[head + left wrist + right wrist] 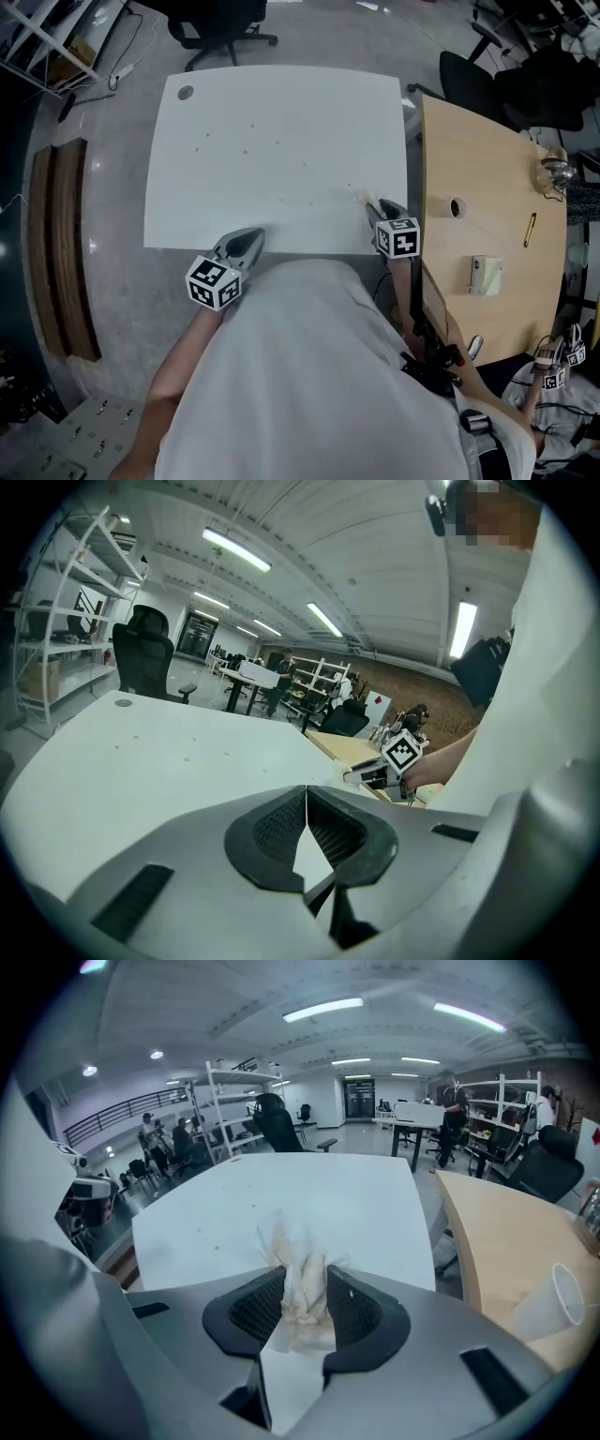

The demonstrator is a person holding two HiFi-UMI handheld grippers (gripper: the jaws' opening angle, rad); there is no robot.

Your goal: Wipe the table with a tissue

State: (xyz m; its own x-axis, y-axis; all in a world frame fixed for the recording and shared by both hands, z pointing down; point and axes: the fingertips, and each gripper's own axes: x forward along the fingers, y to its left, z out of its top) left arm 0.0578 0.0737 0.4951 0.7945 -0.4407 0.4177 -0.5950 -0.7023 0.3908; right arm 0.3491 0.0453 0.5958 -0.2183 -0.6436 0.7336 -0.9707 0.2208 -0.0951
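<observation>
A white table [281, 141] with small brown specks fills the middle of the head view. My right gripper [373, 208] is over its near right part, shut on a crumpled, stained tissue [298, 1274] whose tip [362, 198] reaches the tabletop. In the right gripper view the tissue bunches up between both pads [352, 1312]. My left gripper [251, 235] hovers at the table's near edge, jaws shut with nothing between them [307, 799]. From the left gripper view the right gripper [361, 773] shows at the table's right side.
A wooden desk [487, 169] stands close on the right, with a paper cup [548, 1305], a tape roll [457, 206], a pen [530, 229] and a small box [485, 275]. Office chairs [225, 28] stand beyond the table. A round grommet [185, 93] marks the far left corner.
</observation>
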